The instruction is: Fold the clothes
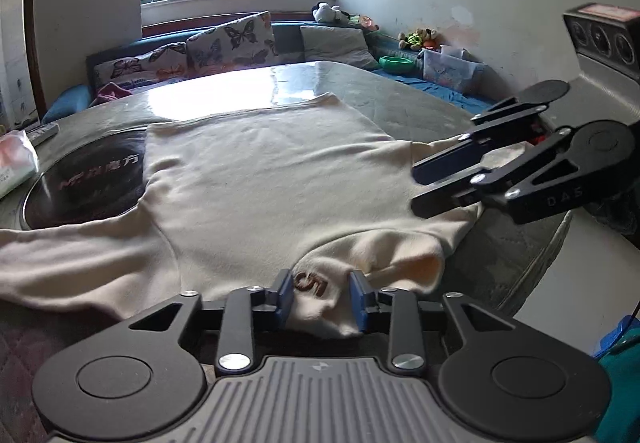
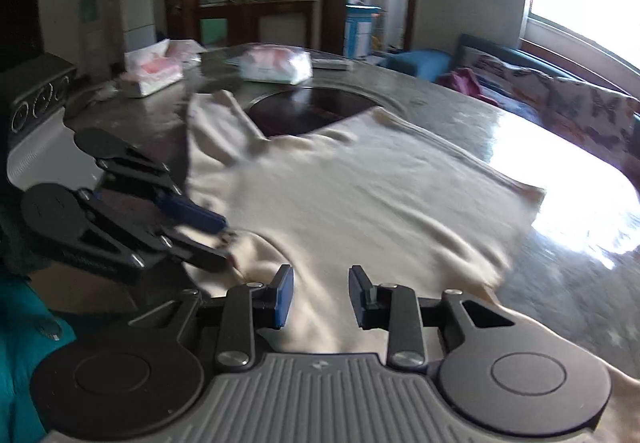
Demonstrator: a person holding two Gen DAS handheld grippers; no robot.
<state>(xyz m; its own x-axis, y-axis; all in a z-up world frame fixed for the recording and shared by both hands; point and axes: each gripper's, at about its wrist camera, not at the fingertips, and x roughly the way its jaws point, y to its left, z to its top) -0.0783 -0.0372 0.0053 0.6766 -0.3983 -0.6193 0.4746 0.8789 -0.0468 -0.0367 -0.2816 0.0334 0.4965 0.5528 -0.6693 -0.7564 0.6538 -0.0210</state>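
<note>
Lying spread across the round table [image 1: 400,91], the cream sweater [image 1: 256,179] partly covers the dark induction plate [image 1: 84,179] at nine o'clock. The left gripper [image 1: 322,297] gapes wide astride the collar; the right gripper [image 2: 322,295] hangs equally wide over the cloth at three o'clock, gripping nothing.

cream sweater [image 1: 260,179] on round table [image 1: 400,87]

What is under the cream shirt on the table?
The cream shirt lies on the grey table, and its edge covers part of a round dark inset plate with printed characters. How much more of the plate lies beneath the cloth cannot be seen.
</note>
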